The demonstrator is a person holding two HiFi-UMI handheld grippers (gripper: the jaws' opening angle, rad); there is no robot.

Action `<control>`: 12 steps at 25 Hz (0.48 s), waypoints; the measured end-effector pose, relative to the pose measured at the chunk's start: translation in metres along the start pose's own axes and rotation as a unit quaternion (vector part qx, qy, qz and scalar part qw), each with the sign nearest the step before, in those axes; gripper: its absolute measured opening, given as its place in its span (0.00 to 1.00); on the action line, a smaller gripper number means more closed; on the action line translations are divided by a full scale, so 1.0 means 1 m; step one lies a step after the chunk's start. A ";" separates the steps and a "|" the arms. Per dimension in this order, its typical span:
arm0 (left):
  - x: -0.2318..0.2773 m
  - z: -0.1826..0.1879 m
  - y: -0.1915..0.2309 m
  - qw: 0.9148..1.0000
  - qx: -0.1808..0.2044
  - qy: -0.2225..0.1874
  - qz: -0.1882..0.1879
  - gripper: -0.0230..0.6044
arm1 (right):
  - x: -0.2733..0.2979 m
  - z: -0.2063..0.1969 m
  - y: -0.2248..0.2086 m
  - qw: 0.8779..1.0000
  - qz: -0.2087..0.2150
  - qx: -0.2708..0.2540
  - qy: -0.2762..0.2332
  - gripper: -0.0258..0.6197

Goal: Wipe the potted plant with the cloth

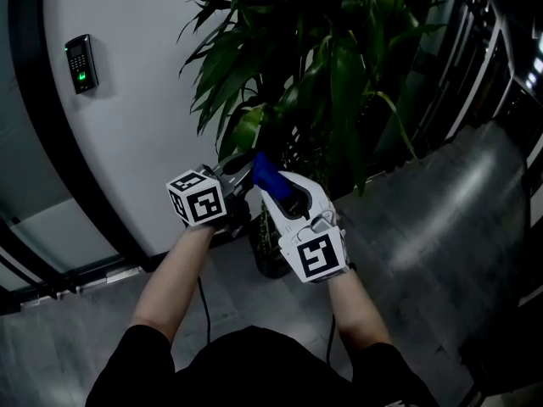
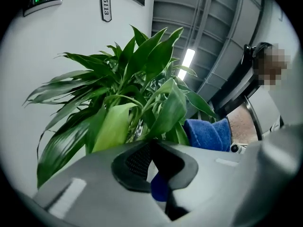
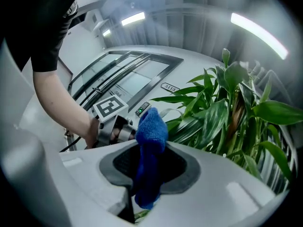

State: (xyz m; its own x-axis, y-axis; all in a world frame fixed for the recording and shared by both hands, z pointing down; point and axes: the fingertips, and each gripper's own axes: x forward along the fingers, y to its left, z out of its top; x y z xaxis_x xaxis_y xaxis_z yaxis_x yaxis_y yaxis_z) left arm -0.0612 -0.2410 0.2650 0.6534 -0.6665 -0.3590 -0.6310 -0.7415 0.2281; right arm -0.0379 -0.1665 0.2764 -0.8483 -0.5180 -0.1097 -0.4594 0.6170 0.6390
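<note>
Blue cloth (image 3: 150,131) stands upright at frame centre, free end up, before the potted plant (image 1: 331,75).
Upper left, a keypad reader (image 1: 81,64) sits on the wall. The left gripper (image 2: 152,148) has its jaws meeting at the tips, with leaves crowding them. The right gripper (image 3: 150,167) is clamped on the cloth's lower half.

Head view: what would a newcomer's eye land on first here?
The tall, leafy potted plant fills the upper middle of the head view, standing against a white wall. Just below it, the right gripper is shut on a bright blue cloth held up close to the leaves. The cloth is the only strong colour besides the green.
</note>
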 end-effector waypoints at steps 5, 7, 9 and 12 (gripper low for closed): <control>-0.002 0.002 0.004 1.000 -0.013 -0.010 0.005 0.05 | 0.002 -0.010 0.009 1.000 0.014 -0.003 0.002 0.21; -0.003 0.001 0.004 1.000 -0.016 -0.014 0.006 0.05 | 0.000 -0.014 0.012 1.000 0.019 -0.002 0.004 0.21; -0.004 0.000 0.003 0.999 -0.026 -0.020 0.005 0.05 | -0.003 -0.018 0.014 1.000 0.023 -0.001 0.012 0.21; -0.003 -0.001 0.003 0.999 -0.043 -0.028 -0.002 0.05 | -0.007 -0.025 0.019 0.999 0.028 0.005 0.021 0.21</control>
State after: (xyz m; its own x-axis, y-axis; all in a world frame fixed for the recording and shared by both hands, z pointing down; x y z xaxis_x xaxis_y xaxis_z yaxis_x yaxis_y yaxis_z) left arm -0.0649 -0.2410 0.2673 0.6294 -0.6601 -0.4100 -0.5890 -0.7494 0.3024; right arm -0.0341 -0.1663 0.3083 -0.8608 -0.5073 -0.0410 -0.4145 0.6520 0.6349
